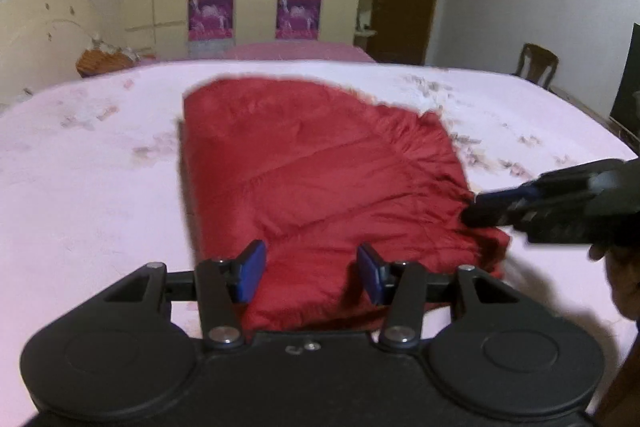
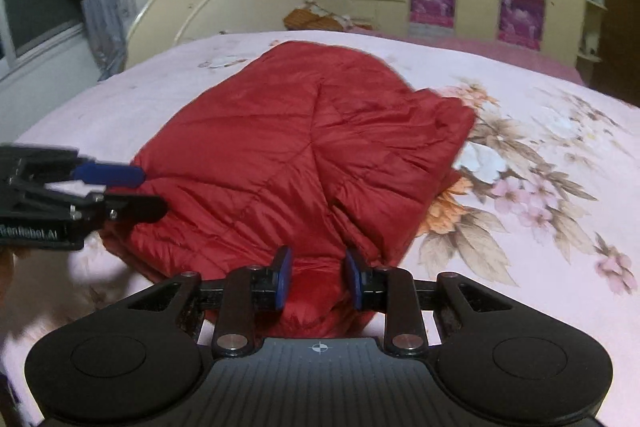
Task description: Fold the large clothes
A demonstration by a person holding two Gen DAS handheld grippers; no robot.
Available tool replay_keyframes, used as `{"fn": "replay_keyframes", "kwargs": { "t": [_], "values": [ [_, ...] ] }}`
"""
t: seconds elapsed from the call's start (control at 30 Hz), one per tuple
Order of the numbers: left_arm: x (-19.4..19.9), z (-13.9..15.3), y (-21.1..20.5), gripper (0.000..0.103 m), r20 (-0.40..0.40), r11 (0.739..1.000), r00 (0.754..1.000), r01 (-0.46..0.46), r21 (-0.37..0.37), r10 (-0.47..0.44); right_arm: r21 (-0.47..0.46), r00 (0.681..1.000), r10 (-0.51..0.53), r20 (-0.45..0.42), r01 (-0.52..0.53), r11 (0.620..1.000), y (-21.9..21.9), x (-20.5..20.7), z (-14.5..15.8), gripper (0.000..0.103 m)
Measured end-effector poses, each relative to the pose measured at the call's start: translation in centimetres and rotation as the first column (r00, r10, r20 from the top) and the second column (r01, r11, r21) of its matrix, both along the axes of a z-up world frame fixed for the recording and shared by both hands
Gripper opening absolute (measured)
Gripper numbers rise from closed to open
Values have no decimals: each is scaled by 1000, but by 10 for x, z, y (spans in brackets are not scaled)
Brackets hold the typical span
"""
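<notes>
Red jacket (image 1: 320, 179) folded flat, mid bed (image 1: 80, 187). Left gripper (image 1: 312, 273) spread wide over near hem, gripping nothing. Right gripper (image 2: 318, 277) part-closed, jacket fabric bunched between pads; firm clamp unclear.
</notes>
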State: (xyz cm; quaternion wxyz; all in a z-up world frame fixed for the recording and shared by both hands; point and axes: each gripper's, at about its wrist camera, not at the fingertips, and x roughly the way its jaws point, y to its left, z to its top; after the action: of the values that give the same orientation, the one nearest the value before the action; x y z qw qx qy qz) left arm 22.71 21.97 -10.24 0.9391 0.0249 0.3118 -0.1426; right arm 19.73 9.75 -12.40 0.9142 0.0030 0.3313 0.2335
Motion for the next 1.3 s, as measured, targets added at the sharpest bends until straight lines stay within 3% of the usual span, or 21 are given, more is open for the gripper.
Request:
{"fn": "replay_keyframes", "kwargs": {
  "t": [0.1, 0.23, 0.3, 0.37, 0.4, 0.43, 0.47, 0.6, 0.77, 1.03, 1.3],
  "values": [
    [-36, 21, 3, 49, 29, 999, 999, -46, -1, 47, 4, 999, -50, 19, 50, 999, -15, -26, 28, 28],
    [-73, 43, 4, 49, 34, 992, 993, -112, -56, 114, 47, 994, -106, 13, 105, 993, -36, -64, 55, 28],
    [-88, 57, -5, 55, 49, 989, 989, -136, -65, 140, 47, 992, -124, 4, 124, 991, -39, -80, 64, 28],
    [-102, 68, -18, 102, 89, 984, 981, -168, -52, 172, 55, 990, -139, -4, 139, 989, -40, -98, 72, 30],
    [-109, 72, -25, 102, 124, 981, 973, -192, -35, 195, 57, 988, -153, -6, 153, 987, -40, -105, 74, 69],
    [-117, 77, -31, 103, 152, 979, 967, -205, -19, 205, 59, 985, -173, 14, 172, 983, -40, -116, 78, 93],
    [-121, 80, -37, 103, 149, 979, 968, -205, -11, 204, 67, 984, -167, 58, 163, 984, -41, -129, 83, 102],
    [-141, 92, -46, 103, 105, 978, 972, -208, -16, 209, 16, 983, -180, 47, 179, 984, -41, -153, 92, 102],
    [-175, 100, -55, 103, 116, 974, 968, -225, 2, 223, -30, 967, -249, 59, 251, 968, -40, -189, 102, 103],
    [-208, 104, -62, 103, 123, 970, 962, -242, -14, 242, -31, 968, -239, 80, 242, 970, -39, -238, 110, 103],
    [-223, 109, -67, 103, 136, 972, 962, -236, -19, 236, -9, 959, -265, 102, 267, 964, -44, -257, 125, 103]
  ]
}}
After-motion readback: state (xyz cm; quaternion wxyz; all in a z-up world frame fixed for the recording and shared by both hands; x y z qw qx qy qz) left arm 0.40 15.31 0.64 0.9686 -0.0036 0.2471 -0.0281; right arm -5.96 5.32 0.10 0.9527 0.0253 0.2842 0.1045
